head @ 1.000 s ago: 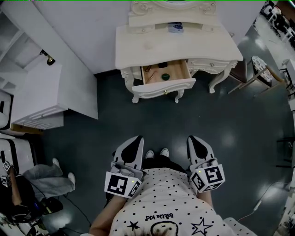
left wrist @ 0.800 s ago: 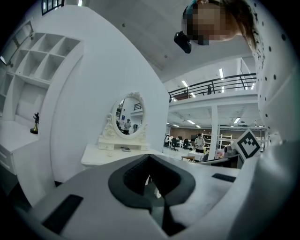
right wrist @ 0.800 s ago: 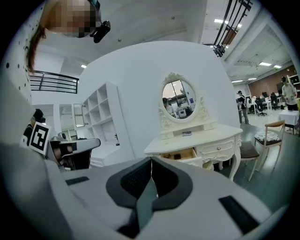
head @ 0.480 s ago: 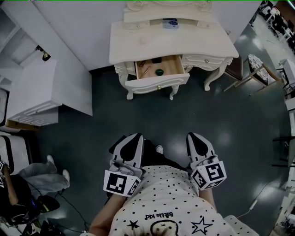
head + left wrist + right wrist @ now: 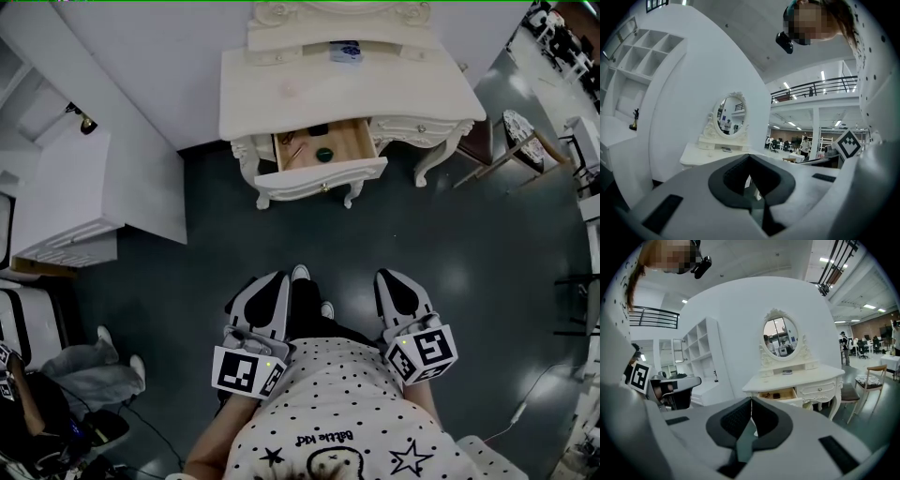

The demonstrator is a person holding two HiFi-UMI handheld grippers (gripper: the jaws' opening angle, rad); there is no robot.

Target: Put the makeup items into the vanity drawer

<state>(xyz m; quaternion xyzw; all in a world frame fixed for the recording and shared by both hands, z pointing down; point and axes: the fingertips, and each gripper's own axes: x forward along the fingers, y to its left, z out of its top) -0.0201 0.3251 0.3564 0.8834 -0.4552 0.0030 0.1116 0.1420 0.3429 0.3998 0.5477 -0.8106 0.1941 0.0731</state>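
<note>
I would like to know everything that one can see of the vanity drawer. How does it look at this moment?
The vanity drawer stands pulled open from the front of the white vanity table, toward the left in the head view. Its inside looks like pale bare wood. Its front panel is white and curved, with a small knob. Inside lie a round green item, a small dark item and thin stick-like things.
</note>
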